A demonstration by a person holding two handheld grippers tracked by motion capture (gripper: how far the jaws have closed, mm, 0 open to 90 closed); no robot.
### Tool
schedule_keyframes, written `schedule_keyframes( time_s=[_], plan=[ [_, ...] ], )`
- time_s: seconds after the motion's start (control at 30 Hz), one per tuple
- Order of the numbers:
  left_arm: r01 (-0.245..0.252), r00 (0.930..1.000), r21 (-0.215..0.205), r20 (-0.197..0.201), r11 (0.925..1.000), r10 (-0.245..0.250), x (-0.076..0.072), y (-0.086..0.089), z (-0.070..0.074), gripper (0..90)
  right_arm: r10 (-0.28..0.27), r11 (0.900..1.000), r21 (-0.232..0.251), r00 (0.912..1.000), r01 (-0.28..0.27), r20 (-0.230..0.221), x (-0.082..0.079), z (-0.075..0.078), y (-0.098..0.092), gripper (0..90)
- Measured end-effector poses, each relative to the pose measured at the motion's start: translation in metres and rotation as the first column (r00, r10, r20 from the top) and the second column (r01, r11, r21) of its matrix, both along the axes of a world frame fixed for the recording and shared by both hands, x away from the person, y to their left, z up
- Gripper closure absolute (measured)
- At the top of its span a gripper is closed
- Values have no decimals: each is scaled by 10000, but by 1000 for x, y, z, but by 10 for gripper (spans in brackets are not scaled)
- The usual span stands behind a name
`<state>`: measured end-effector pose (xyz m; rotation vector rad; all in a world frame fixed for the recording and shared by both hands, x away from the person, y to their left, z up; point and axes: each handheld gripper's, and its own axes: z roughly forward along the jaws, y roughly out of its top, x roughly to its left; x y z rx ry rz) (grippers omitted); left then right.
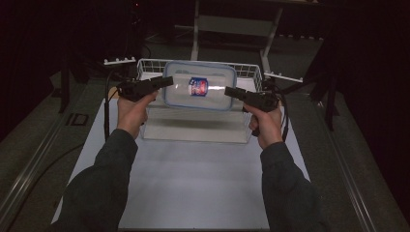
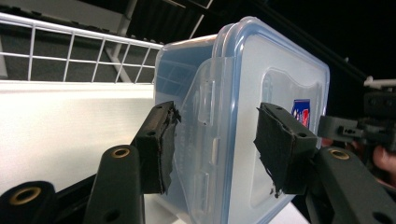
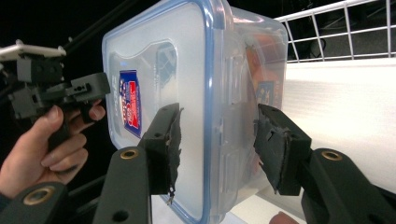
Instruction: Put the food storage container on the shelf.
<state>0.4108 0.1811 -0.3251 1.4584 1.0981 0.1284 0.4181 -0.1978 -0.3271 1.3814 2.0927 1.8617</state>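
A clear plastic container with a blue-rimmed lid and a red-and-blue sticker hangs tilted above the white table, lid facing me. My left gripper clamps its left end and my right gripper clamps its right end. In the left gripper view the jaws straddle the container, one pad on the lid and one on the wall. The right gripper view has its jaws pressed the same way on the container. Something orange shows faintly through its wall.
A white wire basket stands just behind the container at the table's far edge. Small white brackets sit at both far corners. A pale metal frame rises behind. Dark floor surrounds the table; cables trail from both grippers.
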Motion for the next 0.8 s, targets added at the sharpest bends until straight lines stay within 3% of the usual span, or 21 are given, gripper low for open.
schedule_keyframes(
  time_s=[0.17, 0.23, 0.27, 0.3, 0.43, 0.57, 0.63, 0.67, 0.7, 0.8],
  plan=[
    [-361, 9993, -7, -55, 9993, 361, 6, -2, 0, 476, -105, 9999, 13, 9999, 105, -128, 5, 1, 1, 503],
    [-709, 9974, 964, 175, 9928, 695, 5, -9, 4, 527, -144, 9999, -89, 9998, 143, -128, 7, 1, 2, 490],
    [-1011, 9949, 1652, 185, 9811, 994, 6, -15, 6, 573, -138, 9996, -242, 9998, 135, -128, 8, 2, 3, 463],
    [-1169, 9931, 1779, 137, 9771, 1163, 6, -17, 6, 559, -212, 9985, -509, 9996, 204, -161, 8, 3, 6, 443],
    [-1406, 9897, 1212, -111, 9826, 1430, 11, -17, 2, 566, -336, 9993, -154, 9987, 330, -387, 15, -1, 5, 438],
    [-1524, 9876, 1157, -188, 9815, 1556, 12, -18, 0, 561, -426, 9990, 127, 9965, 436, -715, 24, -2, 4, 422],
    [-1541, 9875, 1239, -141, 9803, 1570, 12, -19, -2, 570, -951, 9950, -347, 9948, 939, -354, 25, 1, 6, 458],
    [-1479, 9888, 1001, -36, 9839, 1490, 12, -19, -2, 563, -1196, 9900, -783, 9925, 1171, -269, 25, 3, 9, 454],
    [-1479, 9888, 1001, -36, 9839, 1490, 12, -19, -2, 568, -1196, 9900, -783, 9925, 1171, -269, 25, 3, 9, 454],
    [-1732, 9848, 1281, 116, 9765, 1731, 10, -25, -1, 541, -1655, 9726, -1609, 9858, 1680, 291, 23, 8, 21, 431]
  ],
)
